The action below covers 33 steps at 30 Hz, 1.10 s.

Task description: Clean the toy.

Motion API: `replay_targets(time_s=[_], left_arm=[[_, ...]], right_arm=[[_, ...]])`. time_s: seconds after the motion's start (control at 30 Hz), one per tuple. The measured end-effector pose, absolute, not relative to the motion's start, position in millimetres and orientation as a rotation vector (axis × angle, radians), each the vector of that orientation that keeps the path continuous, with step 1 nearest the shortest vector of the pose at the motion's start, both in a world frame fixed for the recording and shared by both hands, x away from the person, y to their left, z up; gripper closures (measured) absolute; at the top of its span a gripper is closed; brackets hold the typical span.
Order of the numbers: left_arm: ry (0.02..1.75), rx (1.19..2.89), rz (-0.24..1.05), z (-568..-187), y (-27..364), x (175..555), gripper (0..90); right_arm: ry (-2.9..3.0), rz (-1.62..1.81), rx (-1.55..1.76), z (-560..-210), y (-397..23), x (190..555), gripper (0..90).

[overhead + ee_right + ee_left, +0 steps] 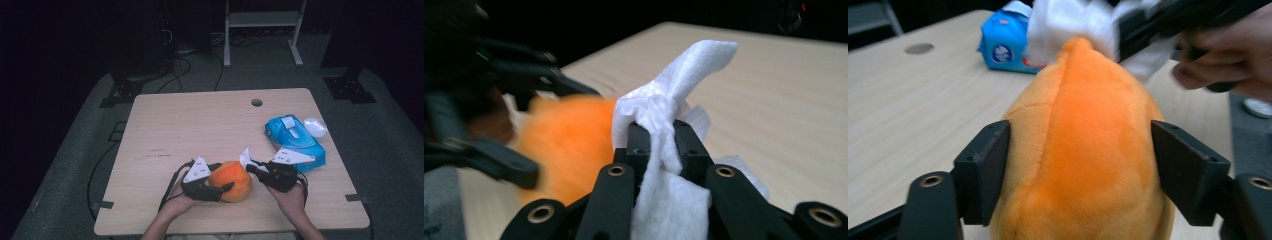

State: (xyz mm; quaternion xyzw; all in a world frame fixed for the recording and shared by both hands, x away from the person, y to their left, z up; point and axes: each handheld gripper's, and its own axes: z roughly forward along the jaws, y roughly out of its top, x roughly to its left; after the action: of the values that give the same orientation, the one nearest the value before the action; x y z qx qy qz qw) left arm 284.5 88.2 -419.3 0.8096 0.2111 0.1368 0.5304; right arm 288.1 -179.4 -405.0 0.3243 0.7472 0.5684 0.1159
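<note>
My left fingers (1080, 175) clamp the orange plush (1083, 150); right fingers (659, 132) pinch the wipe (674, 100). Hard wiping probably dislodges the plush.

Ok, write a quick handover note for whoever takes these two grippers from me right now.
Left gripper: jaws clamp the orange plush toy at the table's near edge.
Right gripper: jaws shut on a white wipe, held against the toy's far end.
Blue wipes pack lies to the right.
Done: wipe pulled, toy gripped.
Left, probably: wipe over the toy, then set both down.
</note>
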Motion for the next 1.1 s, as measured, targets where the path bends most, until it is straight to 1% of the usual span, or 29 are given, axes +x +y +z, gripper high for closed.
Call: replay_targets(time_s=[0.1,0.13,0.23,0.3,0.33,0.37,0.4,0.47,0.57,0.67,0.83,0.9,0.93,0.97,1.0,1.03,1.07,1.1], left_arm=[[0.5,1.93,0.333,-419,83,284,27.6],[0.49,1.934,0.333,-419,83,284,25.5],[0.491,1.924,0.292,-420,87,285,15.3],[0.528,1.934,0.267,-422,90,288,13.1],[0.539,1.943,0.259,-425,90,290,13.6],[0.538,1.938,0.251,-428,89,290,16.5],[0.533,1.932,0.259,-429,87,290,20.9],[0.531,1.94,0.297,-428,84,288,25.8],[0.552,1.931,0.323,-427,84,287,30.7],[0.56,1.926,0.322,-426,87,288,33.8],[0.58,1.903,0.296,-428,89,290,34.6],[0.59,1.894,0.291,-429,88,291,32.5],[0.598,1.89,0.296,-430,87,292,29.0],[0.608,1.881,0.294,-432,85,292,24.4],[0.611,1.883,0.287,-433,83,293,17.6],[0.61,1.891,0.27,-436,82,294,13.8],[0.609,1.886,0.269,-438,80,293,13.5],[0.599,1.881,0.275,-438,79,291,18.1]], right_arm=[[2.191,1.663,0.858,-394,-173,279,79.2],[2.199,1.648,0.851,-396,-171,278,79.2],[2.213,1.655,0.895,-407,-174,286,79.3],[2.192,1.618,0.92,-409,-180,289,79.3],[2.186,1.621,0.943,-409,-183,291,79.3],[2.18,1.629,0.956,-410,-185,292,79.3],[2.178,1.628,0.964,-410,-186,292,79.3],[2.178,1.611,0.939,-407,-182,288,79.3],[2.207,1.645,0.879,-403,-173,280,79.2],[2.224,1.599,0.817,-399,-166,277,79.3],[2.19,1.557,0.92,-406,-185,289,79.3],[2.192,1.547,0.948,-409,-190,291,79.3],[2.192,1.548,0.95,-409,-190,291,79.5],[2.197,1.545,0.942,-408,-187,290,79.5],[2.201,1.55,0.926,-407,-183,287,79.5],[2.207,1.556,0.906,-406,-180,286,79.5],[2.221,1.574,0.883,-404,-176,283,79.5],[2.234,1.595,0.86,-403,-173,282,79.5]])
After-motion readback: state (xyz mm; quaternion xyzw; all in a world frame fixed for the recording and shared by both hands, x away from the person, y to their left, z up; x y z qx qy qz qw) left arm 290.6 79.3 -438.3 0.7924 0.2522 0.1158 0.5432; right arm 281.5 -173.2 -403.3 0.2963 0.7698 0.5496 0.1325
